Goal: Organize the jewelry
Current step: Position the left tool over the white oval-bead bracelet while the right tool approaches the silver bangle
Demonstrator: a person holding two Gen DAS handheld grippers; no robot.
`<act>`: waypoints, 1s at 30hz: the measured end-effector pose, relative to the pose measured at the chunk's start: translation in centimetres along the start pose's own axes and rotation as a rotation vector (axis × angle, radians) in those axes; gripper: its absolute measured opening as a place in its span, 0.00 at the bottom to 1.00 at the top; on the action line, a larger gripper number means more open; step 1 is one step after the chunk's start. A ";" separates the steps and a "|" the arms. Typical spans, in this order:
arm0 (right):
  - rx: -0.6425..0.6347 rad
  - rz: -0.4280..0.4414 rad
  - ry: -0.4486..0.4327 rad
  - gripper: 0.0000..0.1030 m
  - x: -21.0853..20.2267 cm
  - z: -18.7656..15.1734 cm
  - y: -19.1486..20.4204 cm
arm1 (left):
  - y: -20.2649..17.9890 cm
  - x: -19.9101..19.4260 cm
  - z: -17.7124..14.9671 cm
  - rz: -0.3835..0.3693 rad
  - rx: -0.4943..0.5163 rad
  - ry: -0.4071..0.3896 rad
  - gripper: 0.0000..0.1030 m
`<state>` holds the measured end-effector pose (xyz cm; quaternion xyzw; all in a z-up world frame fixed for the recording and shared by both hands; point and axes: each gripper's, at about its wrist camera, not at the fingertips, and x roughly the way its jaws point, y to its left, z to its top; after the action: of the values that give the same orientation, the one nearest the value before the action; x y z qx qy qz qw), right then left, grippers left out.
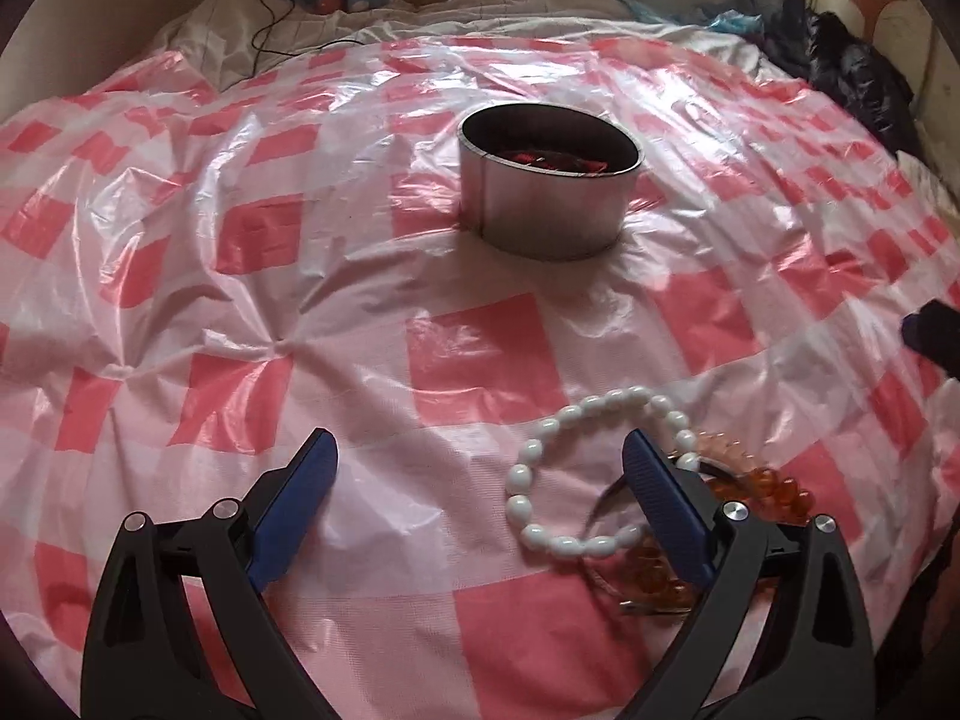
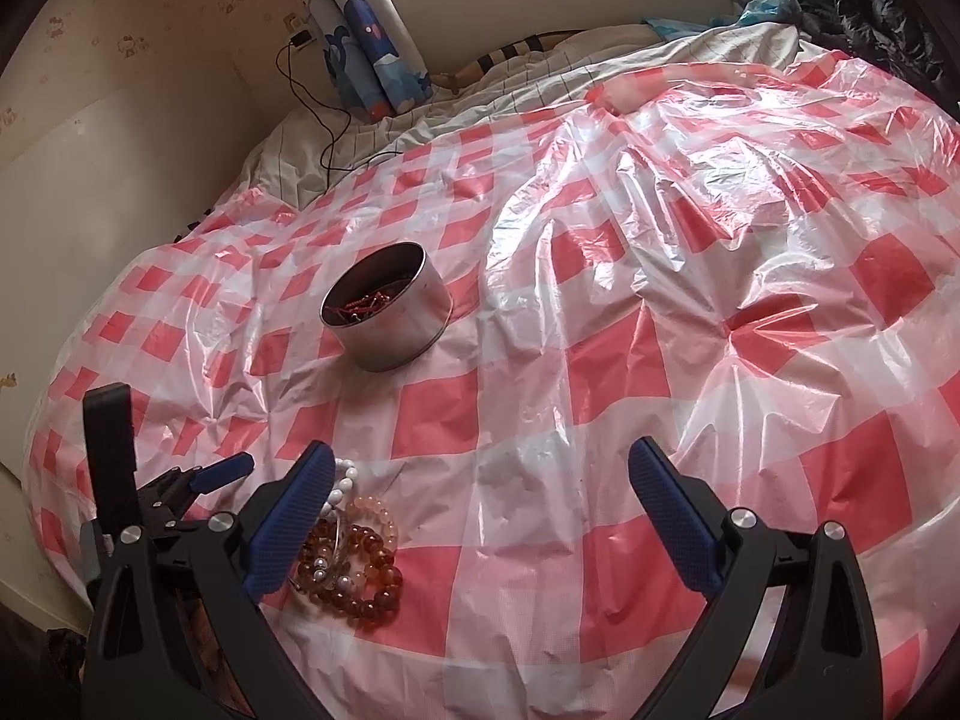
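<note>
Left wrist view: the left gripper (image 1: 477,450) is spread wide and empty above the white oval-bead bracelet (image 1: 591,471), which overlaps amber bead bracelets (image 1: 774,489) on the red-and-white checked plastic sheet (image 1: 480,354); a pinch could snag both strands. Right wrist view: the right gripper (image 2: 480,468) is also spread and empty; the round metal tin (image 2: 387,315) sits well beyond, its reddish contents unclear.
</note>
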<state>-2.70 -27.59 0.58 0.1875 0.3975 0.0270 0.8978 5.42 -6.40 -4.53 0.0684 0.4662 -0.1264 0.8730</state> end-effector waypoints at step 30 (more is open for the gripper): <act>0.004 -0.054 -0.009 0.91 1.2 -0.2 -0.1 | 0.4 -0.4 -0.3 -0.001 -0.051 -0.016 0.89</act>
<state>-2.08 -27.41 -0.45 0.1787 0.3983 0.0010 0.8997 5.06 -5.91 -4.36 0.0449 0.4622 -0.1157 0.8781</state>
